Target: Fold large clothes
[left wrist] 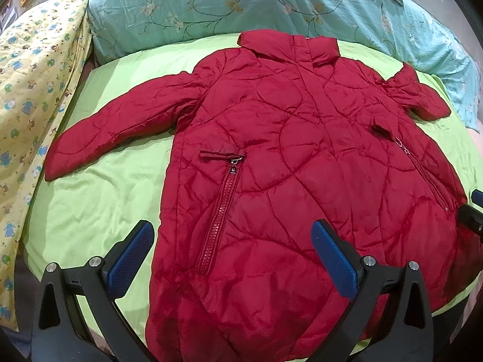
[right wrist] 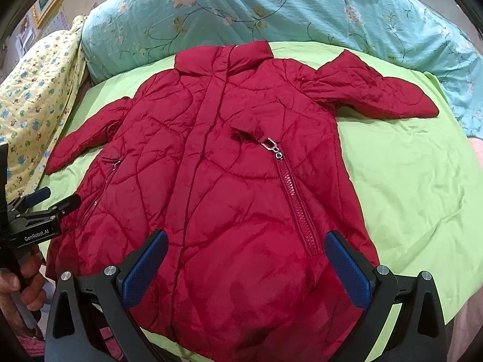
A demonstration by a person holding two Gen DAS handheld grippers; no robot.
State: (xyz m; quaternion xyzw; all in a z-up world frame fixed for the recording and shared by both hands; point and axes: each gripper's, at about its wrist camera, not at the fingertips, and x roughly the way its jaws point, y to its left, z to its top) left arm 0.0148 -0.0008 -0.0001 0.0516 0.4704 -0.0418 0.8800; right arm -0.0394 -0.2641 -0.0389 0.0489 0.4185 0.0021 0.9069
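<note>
Nearest, the left gripper [left wrist: 232, 253] hangs with its jaws spread wide and nothing between them, over the near left hem of the red coat [left wrist: 286, 166]. The coat lies flat, front up, on the green sheet [left wrist: 99, 199], collar far. The right gripper [right wrist: 246, 262] is likewise released over the hem, seemingly not touching the coat.

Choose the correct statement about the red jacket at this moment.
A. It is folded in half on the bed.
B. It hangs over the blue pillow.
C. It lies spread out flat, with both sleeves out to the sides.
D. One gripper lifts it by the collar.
C. The red jacket lies flat on the green sheet with both sleeves out, and both grippers, left and right, are open above its hem.
</note>
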